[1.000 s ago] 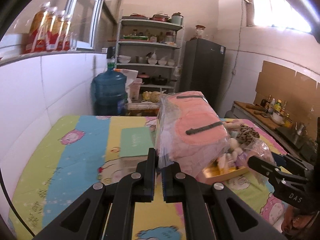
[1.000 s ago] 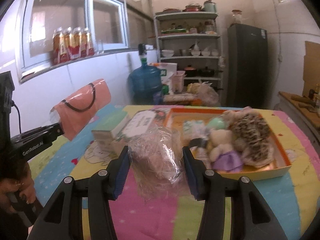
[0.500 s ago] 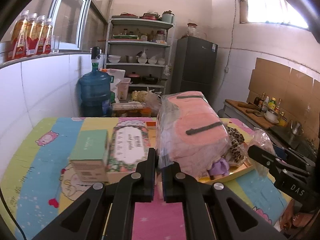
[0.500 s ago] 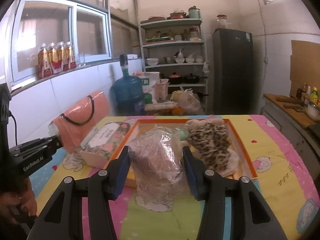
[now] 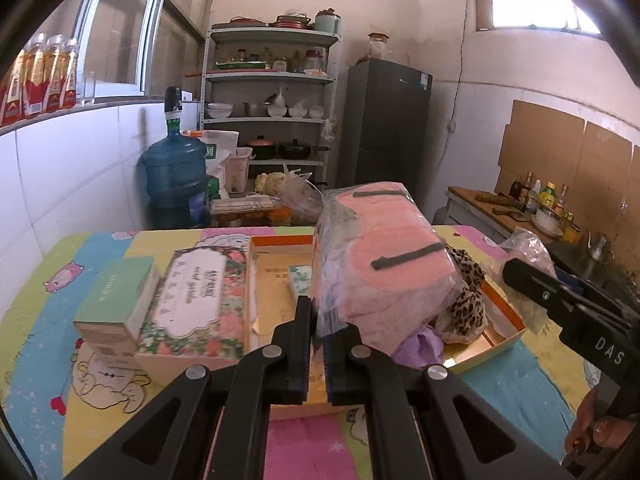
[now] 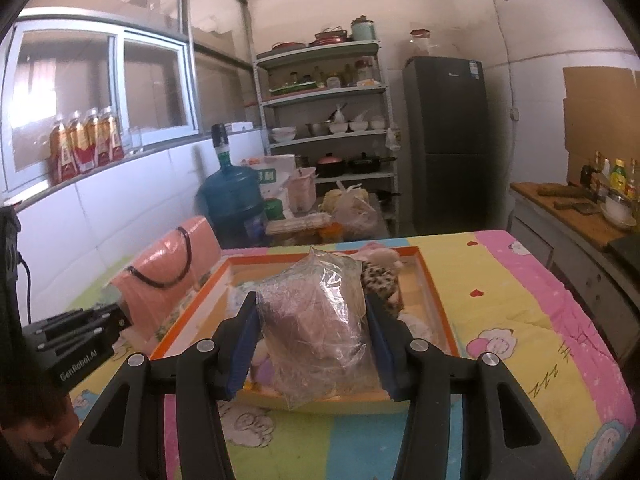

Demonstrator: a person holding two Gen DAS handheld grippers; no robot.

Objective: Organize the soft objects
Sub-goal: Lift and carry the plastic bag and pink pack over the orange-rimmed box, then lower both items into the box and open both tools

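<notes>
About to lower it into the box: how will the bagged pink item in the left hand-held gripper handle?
The bagged pink item probably flops; only its plastic edge is pinched. The film looks slippery. Over the orange-rimmed box it may sag sideways.

Beyond my fingers, a blue water jug [image 5: 175, 178] stands on the floor past the far edge of the worktop [image 5: 48, 312], which wears a bright cartoon-print cloth. Behind it I see a metal shelf rack [image 5: 269, 112] stacked with bowls and pots, and a dark fridge [image 5: 387, 124] to its right. Drink bottles [image 5: 38, 76] line the window ledge, high to the left of my fingers.
</notes>
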